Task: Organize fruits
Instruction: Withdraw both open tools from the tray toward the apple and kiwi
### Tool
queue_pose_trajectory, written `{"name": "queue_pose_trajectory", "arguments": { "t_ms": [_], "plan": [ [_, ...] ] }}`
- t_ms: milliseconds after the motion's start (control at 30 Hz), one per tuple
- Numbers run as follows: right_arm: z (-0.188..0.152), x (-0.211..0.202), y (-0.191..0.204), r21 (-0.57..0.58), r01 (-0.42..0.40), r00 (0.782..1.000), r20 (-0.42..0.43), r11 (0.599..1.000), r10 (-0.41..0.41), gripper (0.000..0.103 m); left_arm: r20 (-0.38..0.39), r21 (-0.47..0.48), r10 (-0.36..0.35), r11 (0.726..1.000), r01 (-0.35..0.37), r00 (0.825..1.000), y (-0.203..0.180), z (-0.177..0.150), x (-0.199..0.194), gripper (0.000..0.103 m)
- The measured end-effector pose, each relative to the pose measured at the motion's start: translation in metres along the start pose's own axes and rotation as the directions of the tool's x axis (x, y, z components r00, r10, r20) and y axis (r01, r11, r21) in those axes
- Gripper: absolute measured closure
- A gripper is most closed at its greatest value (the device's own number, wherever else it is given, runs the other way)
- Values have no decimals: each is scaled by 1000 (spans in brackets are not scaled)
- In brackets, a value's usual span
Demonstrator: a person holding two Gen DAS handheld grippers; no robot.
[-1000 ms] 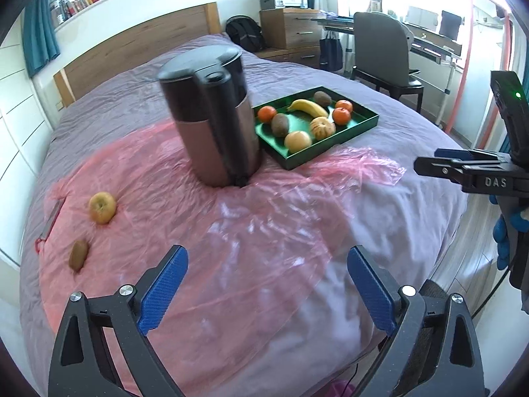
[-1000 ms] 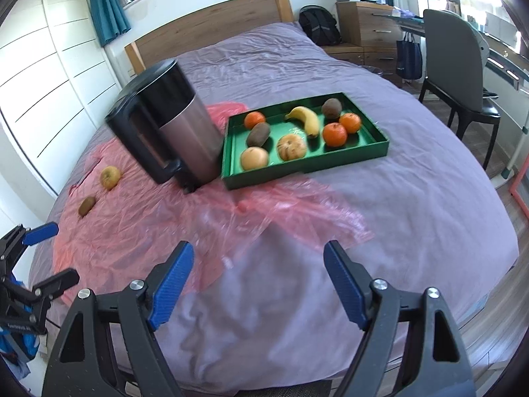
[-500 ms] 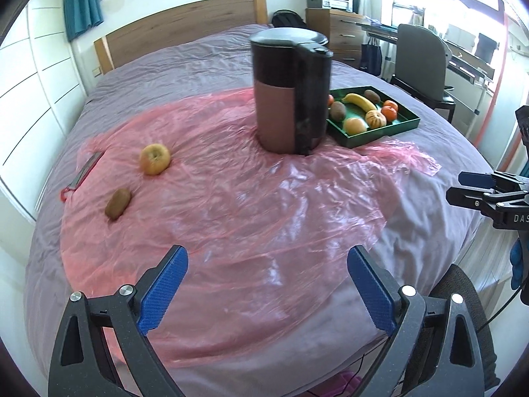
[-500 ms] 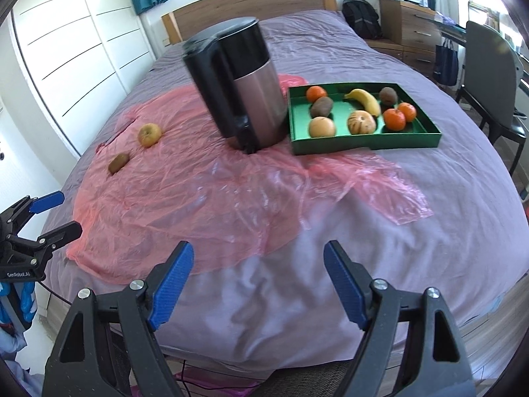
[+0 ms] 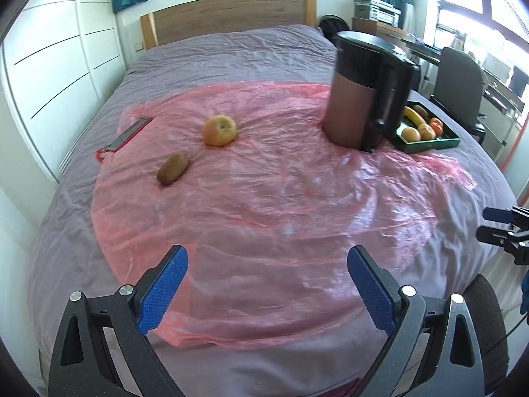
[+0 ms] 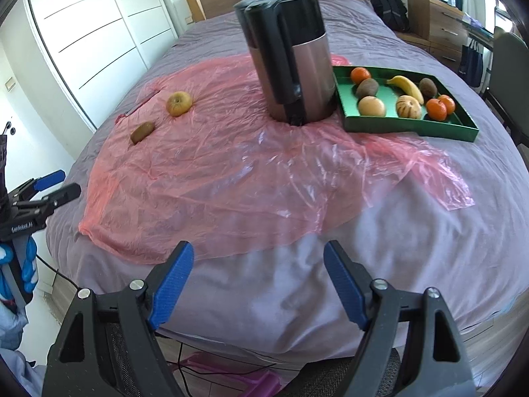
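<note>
Two fruits lie loose on the pink plastic sheet point(image 5: 264, 198) spread over the bed point(image 5: 231, 53): an apple point(image 5: 219, 130) and, just nearer, a kiwi point(image 5: 173, 173). Since a second ago the left tongs point(image 5: 267, 284) have swung leftward, so both fruits, which sat off at the far left edge of the left view, now lie ahead and a little left of them. I read that as lining up for the next pick.

Both tongs are spread wide and hold nothing; the right tongs point(image 6: 258, 284) hang back over the near edge of the bed, well apart from any fruit.

Off to the right of the left tongs, the green tray point(image 6: 410, 129) already carries a banana point(image 6: 406, 86), tangerines, kiwis and other round fruit. A tall black-and-metal kettle point(image 6: 291, 59) stands just beside the tray, between it and the loose fruits, so a carry from the left should have to pass around or over it. A flat red-edged object point(image 5: 127, 134) lies left of the apple; the crinkly sheet may slip under a grasp.
</note>
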State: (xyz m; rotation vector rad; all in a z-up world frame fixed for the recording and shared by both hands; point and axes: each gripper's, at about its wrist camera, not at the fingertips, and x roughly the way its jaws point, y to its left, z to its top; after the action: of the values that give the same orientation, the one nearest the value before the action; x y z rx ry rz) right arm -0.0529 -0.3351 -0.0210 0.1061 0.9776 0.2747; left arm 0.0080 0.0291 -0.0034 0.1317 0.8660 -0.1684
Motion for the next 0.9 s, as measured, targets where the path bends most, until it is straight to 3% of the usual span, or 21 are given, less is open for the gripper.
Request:
{"name": "queue_pose_trajectory", "arguments": {
  "t_ms": [500, 900],
  "plan": [
    [32, 62, 65, -138, -81, 996, -57, 987, 74, 0, -36, -111, 90, 989, -94, 995, 110, 5, 57, 8],
    [91, 138, 118, -248, -169, 984, -91, 954, 151, 0, -48, -32, 30, 999, -32, 998, 148, 48, 133, 9]
  ]
}}
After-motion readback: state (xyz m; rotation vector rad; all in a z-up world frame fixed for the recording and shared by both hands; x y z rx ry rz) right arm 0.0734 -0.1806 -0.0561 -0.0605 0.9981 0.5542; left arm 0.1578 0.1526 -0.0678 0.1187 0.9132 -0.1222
